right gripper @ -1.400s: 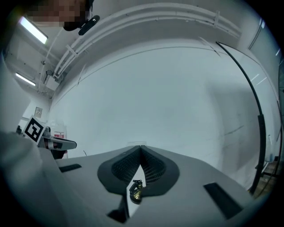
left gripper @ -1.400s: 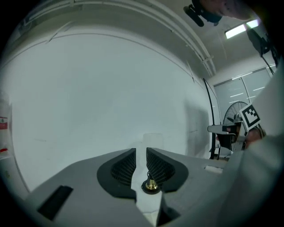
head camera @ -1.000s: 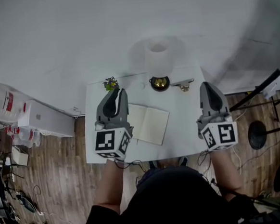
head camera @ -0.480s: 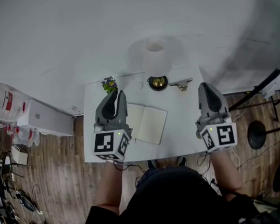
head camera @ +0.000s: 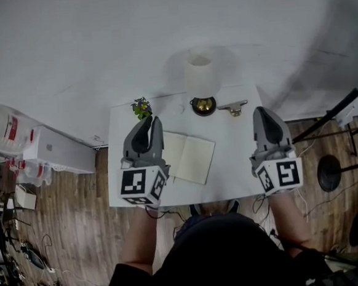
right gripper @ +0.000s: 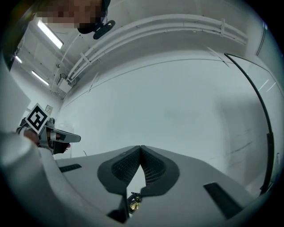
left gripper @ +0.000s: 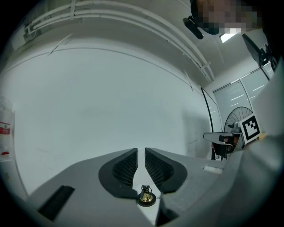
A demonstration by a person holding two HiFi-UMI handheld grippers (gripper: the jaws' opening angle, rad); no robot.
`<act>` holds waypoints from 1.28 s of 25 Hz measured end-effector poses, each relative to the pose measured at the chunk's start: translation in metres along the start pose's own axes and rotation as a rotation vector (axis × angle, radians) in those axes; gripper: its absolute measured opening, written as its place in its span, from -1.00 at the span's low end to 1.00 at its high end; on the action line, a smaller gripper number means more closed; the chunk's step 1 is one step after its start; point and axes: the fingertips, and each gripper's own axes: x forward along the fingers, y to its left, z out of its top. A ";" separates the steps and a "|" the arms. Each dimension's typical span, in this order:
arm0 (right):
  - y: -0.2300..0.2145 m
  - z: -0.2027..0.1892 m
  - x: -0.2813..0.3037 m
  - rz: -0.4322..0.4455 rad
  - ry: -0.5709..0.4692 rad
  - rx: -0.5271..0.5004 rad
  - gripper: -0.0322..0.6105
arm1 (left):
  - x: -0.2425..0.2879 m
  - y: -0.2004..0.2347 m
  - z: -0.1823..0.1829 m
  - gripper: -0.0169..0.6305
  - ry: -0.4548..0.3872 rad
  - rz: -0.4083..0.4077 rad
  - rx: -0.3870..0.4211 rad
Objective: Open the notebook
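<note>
Notebook [head camera: 189,158] lies flat on the white table [head camera: 236,159], a little toward 9 o'clock from the tabletop's middle. It shows two pale pages with a fold between them, so it appears to be open already.

The left gripper [head camera: 145,122] sits at the notebook's 9 o'clock and covers its left edge in the head view. Whether it touches the paper cannot be told. In the left gripper view its jaws [left gripper: 141,153] have just been closing and now stand a narrow slit apart, with nothing between them.

The right gripper [head camera: 264,111] is at the table's 3 o'clock, well apart from the notebook. Its jaw tips [right gripper: 140,148] are pressed together on nothing.

Along the far edge stand a small plant [head camera: 141,107] at 11 o'clock and a brass bell [head camera: 204,106] at 12. A small metal piece [head camera: 233,108] lies at 1 o'clock. A white cylinder [head camera: 202,74] – perhaps a lamp – stands just behind the bell.
</note>
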 end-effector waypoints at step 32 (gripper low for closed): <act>0.009 -0.001 -0.006 0.009 -0.004 -0.004 -0.89 | -0.008 0.002 -0.008 -0.82 0.016 0.005 -0.025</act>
